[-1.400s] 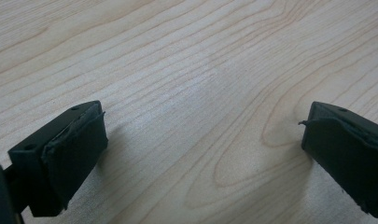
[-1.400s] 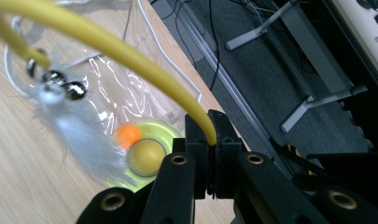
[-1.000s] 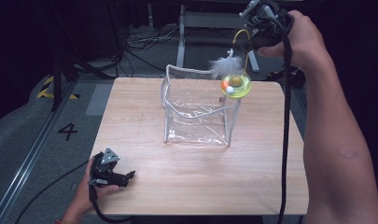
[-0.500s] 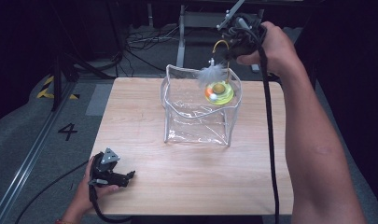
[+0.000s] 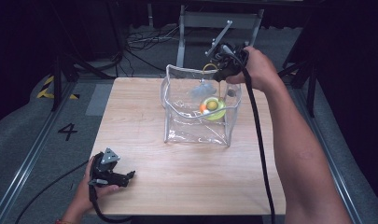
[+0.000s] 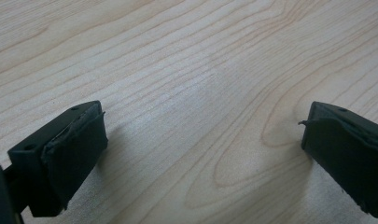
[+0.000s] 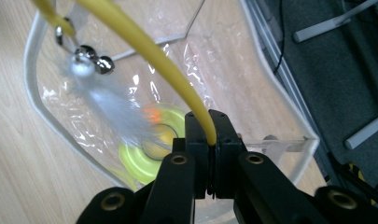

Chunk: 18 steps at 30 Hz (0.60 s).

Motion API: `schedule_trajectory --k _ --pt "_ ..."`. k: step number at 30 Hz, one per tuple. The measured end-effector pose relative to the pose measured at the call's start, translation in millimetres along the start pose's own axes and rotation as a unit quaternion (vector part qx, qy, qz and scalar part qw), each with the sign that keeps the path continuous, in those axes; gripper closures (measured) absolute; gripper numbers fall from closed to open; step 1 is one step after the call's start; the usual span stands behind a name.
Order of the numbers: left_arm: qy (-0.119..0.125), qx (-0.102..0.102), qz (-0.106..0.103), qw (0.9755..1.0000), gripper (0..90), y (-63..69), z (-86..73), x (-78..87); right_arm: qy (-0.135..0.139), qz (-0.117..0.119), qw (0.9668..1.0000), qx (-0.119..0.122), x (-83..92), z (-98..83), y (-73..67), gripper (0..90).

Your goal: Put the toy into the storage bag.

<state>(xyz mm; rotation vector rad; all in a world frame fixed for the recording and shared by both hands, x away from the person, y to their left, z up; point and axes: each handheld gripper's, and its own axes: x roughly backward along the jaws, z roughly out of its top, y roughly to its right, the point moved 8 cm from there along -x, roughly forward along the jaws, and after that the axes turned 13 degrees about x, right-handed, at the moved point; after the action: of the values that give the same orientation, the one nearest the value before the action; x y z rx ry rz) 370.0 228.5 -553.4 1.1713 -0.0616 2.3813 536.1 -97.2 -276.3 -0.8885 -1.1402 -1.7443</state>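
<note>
The right gripper (image 7: pixel 209 154) had its jaws clamped on a yellow-wanded feather toy (image 7: pixel 149 51) over the clear plastic bag (image 5: pixel 177 116) near the counter's (image 5: pixel 130 140) far edge, while the left gripper (image 6: pixel 200 154) rested wide open, holding nothing.

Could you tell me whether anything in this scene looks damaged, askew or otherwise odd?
Nothing looks damaged or spilled. The clear bag stands upright and open on the table, its soft walls a little crumpled. The right gripper is shut on the yellow wand, with its feather and yellow-green base inside the bag.
</note>
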Motion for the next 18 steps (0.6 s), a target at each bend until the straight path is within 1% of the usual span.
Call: schedule_trajectory --k 2,5,9,12,14,18 --pt "0.0 0.0 0.0 1.0 0.4 0.0 0.0 0.0 -0.004 0.006 1.0 -0.001 -6.6 -3.5 -2.7 88.1" --pt "0.001 0.002 -0.001 1.0 0.4 0.4 0.0 -0.1 -0.002 0.014 0.9999 -0.001 -15.4 -8.0 -7.8 88.1" --pt "0.0 0.0 0.0 1.0 0.4 0.0 0.0 0.0 -0.01 0.026 0.9996 0.001 -28.0 -15.9 -15.8 88.1" --pt "0.0 0.0 0.0 1.0 0.4 0.1 0.0 0.0 -0.015 0.032 0.9994 -0.002 -35.4 -21.5 -19.4 88.1" --pt "0.0 -0.001 -0.001 1.0 0.4 0.0 0.1 -0.1 -0.019 0.041 0.999 -0.002 -40.1 -24.7 -22.9 88.1" --pt "0.0 -0.001 -0.001 1.0 0.4 0.0 0.1 -0.1 -0.028 0.048 0.9984 -0.003 -47.0 -30.5 -26.1 88.0"
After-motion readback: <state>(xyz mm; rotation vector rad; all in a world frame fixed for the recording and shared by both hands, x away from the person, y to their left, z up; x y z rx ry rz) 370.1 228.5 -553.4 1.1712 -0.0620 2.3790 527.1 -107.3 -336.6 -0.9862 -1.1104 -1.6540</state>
